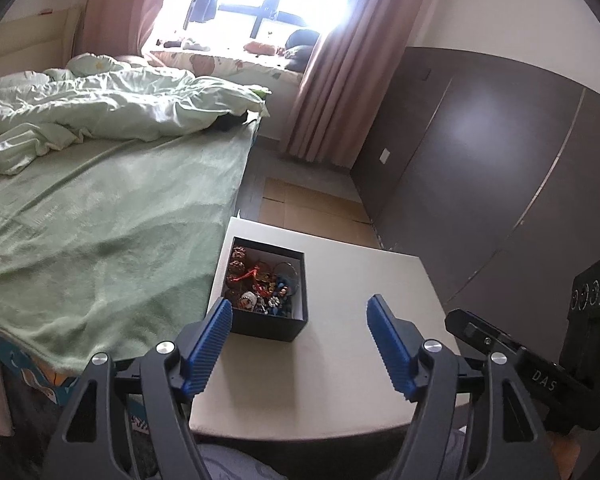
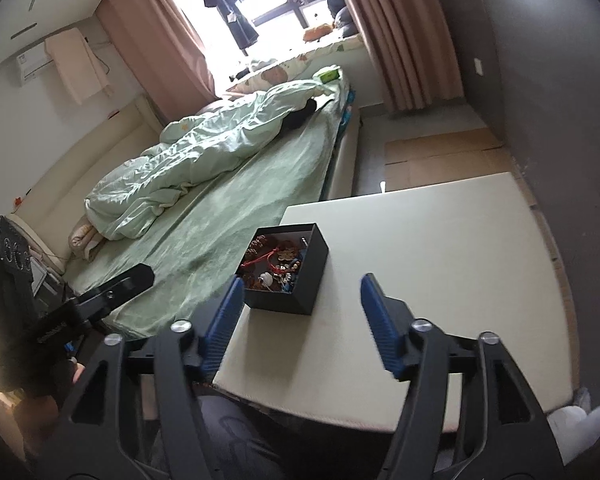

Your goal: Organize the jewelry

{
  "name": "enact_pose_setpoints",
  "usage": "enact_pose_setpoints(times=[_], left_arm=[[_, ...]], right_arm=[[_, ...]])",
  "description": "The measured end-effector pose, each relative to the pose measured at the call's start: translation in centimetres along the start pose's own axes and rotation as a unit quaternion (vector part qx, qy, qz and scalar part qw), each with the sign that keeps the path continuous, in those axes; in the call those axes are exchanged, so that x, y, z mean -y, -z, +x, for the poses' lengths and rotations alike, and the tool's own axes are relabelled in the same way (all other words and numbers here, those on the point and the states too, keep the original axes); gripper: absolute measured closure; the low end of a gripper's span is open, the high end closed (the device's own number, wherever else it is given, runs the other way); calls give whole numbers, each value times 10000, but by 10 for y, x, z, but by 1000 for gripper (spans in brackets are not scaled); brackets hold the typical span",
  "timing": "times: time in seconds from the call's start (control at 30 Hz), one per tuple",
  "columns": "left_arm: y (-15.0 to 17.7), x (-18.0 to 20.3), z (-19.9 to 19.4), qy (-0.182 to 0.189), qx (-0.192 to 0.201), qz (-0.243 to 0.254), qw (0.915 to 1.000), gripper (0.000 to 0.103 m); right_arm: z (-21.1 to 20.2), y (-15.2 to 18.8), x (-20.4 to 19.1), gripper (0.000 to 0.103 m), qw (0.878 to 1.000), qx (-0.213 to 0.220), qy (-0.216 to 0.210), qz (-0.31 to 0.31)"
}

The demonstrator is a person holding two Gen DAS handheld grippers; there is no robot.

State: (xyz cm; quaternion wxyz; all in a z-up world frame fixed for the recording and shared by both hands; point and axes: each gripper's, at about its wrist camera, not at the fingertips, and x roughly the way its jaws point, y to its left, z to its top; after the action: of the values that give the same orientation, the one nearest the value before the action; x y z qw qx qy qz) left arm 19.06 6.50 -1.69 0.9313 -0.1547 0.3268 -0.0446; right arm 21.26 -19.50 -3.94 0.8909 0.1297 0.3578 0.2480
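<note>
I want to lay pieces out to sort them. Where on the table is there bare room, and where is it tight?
The white table is bare to the right of the black jewelry box, out to the far and right edges, and in front of the box toward the near edge. It is tight only on the left, where the box sits near the edge beside the bed.

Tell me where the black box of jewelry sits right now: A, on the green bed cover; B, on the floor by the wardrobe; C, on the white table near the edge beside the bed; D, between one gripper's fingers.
C: the black box rests on the white table near its bed-side edge, with both grippers open and clear of it.
</note>
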Motion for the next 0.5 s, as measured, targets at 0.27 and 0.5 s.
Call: enact_pose_setpoints(times=[0.27,0.5], left_arm=[[13,21,-52,-115,372,294,9988,9],[27,43,-95,-112,564,494,9971,9]], right_arm=[[-49,18,-3,13,9993,239,269,27],[-87,33,-3,6,9987,339,377,103]])
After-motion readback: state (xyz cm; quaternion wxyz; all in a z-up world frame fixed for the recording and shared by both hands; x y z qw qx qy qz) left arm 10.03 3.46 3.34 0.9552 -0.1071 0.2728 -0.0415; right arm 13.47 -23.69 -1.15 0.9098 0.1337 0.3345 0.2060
